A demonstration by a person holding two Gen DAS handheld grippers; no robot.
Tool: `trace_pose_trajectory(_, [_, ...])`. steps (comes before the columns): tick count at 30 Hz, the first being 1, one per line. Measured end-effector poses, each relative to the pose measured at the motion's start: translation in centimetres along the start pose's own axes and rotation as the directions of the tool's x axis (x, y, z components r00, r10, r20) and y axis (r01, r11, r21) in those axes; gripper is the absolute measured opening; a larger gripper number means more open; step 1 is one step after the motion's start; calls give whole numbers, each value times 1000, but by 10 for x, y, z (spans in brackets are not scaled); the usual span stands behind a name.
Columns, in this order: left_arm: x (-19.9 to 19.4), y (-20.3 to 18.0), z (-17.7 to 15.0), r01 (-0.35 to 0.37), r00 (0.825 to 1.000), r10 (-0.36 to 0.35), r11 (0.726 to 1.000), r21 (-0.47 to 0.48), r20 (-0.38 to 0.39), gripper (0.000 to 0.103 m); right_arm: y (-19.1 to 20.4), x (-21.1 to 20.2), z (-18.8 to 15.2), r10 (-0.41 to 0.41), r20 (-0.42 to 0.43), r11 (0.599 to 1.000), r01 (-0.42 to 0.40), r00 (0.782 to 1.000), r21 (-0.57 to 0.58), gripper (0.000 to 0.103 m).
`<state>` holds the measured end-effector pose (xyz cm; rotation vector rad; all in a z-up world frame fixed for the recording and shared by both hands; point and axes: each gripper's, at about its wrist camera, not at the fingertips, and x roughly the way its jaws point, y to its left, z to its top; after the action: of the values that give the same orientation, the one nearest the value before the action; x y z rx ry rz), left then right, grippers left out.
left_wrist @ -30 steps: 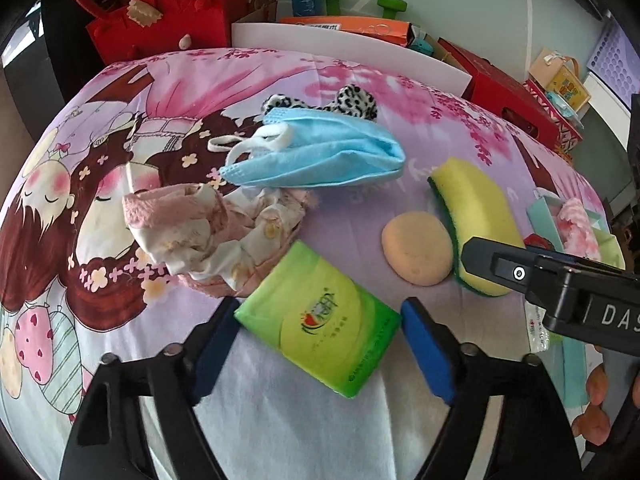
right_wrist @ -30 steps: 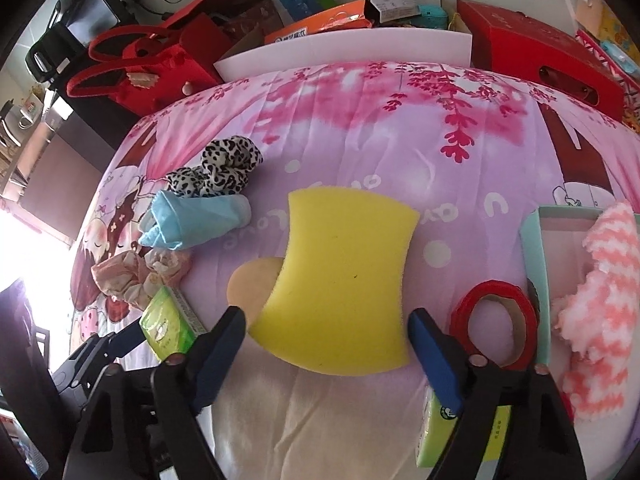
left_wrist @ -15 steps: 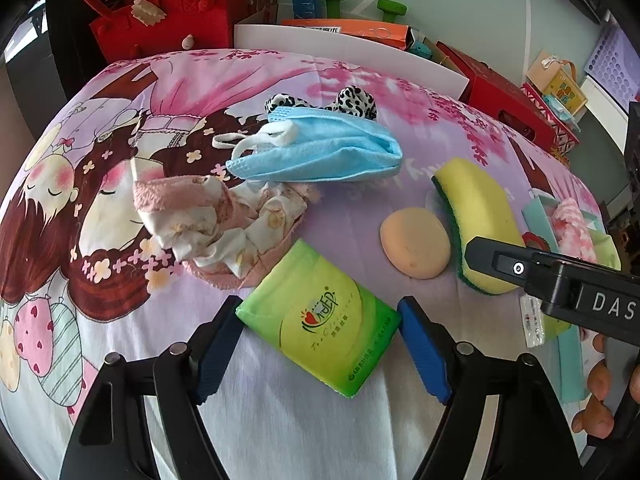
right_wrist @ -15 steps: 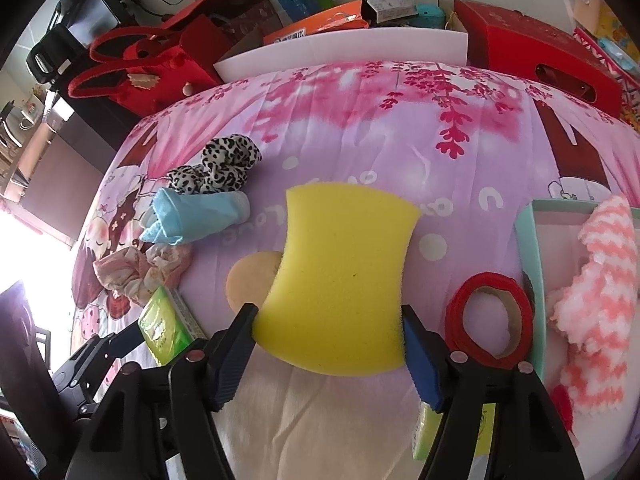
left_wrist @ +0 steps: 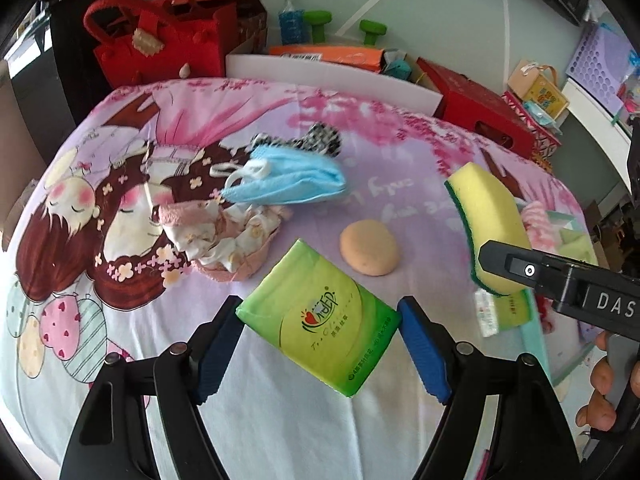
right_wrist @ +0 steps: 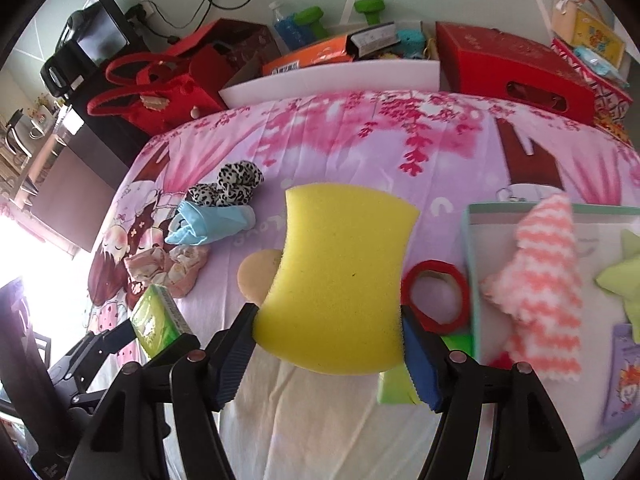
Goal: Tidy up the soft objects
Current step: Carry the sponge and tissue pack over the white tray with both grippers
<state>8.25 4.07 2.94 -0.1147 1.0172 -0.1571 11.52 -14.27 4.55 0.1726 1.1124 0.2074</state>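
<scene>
My left gripper (left_wrist: 320, 332) is shut on a green tissue pack (left_wrist: 316, 304), which hangs tilted just above the cartoon bedspread (left_wrist: 280, 420). The same pack (right_wrist: 156, 320) shows at the lower left of the right wrist view. Both pads of my right gripper (right_wrist: 328, 324) press the sides of a yellow sponge (right_wrist: 344, 264) and hold it off the bed; its green backing (left_wrist: 464, 216) faces the left camera. A beige round puff (left_wrist: 370, 246) lies between the two grippers. Further back lie a blue face mask (left_wrist: 284, 180), a leopard scrunchie (left_wrist: 320, 140) and a pink floral cloth (left_wrist: 224, 236).
At right stands a teal box (right_wrist: 468, 240) holding a pink-white striped cloth (right_wrist: 536, 280) and a light green piece (right_wrist: 624, 276). A red tape ring (right_wrist: 436, 296) lies by its wall. Red bags (left_wrist: 160, 40), a white board (left_wrist: 332, 76) and a red carton (left_wrist: 480, 108) line the far edge.
The right jaws closed onto the yellow sponge and raised it off the bed. The left gripper rose with the tissue pack in it. The other soft things stayed put.
</scene>
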Motion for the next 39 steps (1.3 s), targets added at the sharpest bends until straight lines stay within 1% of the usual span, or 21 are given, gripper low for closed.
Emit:
trace_pose_trajectory(10, [-39,-49,2,16,999,-19,997,73,45,79,-34,-52,-16,-48,42,999,47,998,23,71])
trace_pose_trajectory(14, [-47,-75,1,30,998,-36,994,109,53,79,-59,-72,-24,-75,53,996,73,996,47,71])
trace_pose_trajectory(19, [-53,-113,-1,51,997,-62,984,170,56,79,-97,-94,-34,-129,53,989,124,990,76,71])
trace_pose_trajectory(24, [-52,-153,-4,77,995,-89,970,231,44,79,-136,-109,-44,-163,43,980,157,986,118,71])
trace_pose_trajectory(31, [-40,-202,-17,112,992,-126,942,317,24,79,-187,-125,-56,-207,30,963,198,978,180,71])
trace_pose_trajectory(39, [-21,-243,-30,139,990,-144,916,375,-16,79,-225,-128,-66,-232,7,951,225,973,214,71])
